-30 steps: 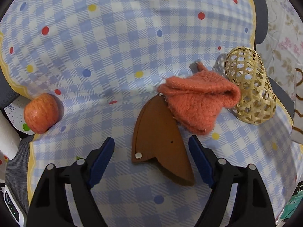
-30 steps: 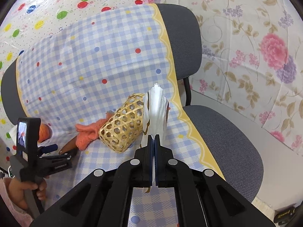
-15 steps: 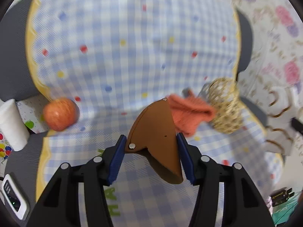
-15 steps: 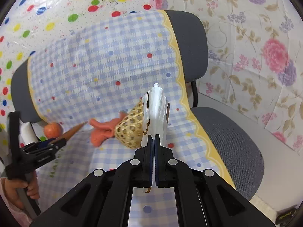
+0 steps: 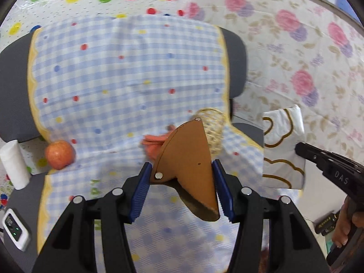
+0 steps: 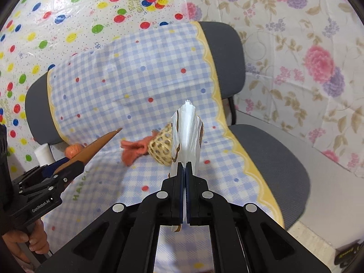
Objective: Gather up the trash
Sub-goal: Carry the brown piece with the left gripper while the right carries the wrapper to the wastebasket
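Nearest, left gripper [image 5: 182, 186] clamped on a brown folded leather pouch [image 5: 188, 163], raised above the blue checked cloth [image 5: 127, 72] over the grey chair; right gripper [image 6: 184, 182] pinched tight on a white plastic bag with brown print [image 6: 186, 134]. Farther back, on the cloth: orange knitted fabric [image 6: 134, 149] touching a woven bamboo basket [image 6: 161, 145] lying on its side, contents impossible to tell.

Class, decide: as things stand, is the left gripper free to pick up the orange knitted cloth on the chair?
Probably not yet. The left gripper has its jaws clamped on the brown leather piece, so nothing else fits. The orange knitted cloth lies uncovered beside the wicker basket.
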Motion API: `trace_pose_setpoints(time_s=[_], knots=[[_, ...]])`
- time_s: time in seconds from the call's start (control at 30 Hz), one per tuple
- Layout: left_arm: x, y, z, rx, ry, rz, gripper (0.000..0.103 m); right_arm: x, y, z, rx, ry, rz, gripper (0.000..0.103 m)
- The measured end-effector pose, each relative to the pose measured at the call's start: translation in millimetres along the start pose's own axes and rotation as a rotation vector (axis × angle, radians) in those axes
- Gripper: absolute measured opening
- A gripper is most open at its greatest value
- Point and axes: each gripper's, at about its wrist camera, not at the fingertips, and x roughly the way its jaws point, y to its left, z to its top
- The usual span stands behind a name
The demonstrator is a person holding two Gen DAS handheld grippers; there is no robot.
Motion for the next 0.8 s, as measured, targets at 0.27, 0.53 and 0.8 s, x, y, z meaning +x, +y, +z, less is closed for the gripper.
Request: trace_pose_setpoints(time_s=[0.27,0.53,0.8], knots=[[-12,-58,-22,0.11,-0.02,-0.09,0.053,-41,-30,-34,0.021,-0.005,-0.083,0.002],[-26,-111,-42,0.19,-0.019,-0.235,0.053,-84,-61,-70,0.068,0.004,-0.198,0.002],[-30,-165,-71,0.302,0.018,-0.392,0.053,-127,-94,-103,0.136,0.013,-0.331,0.002]])
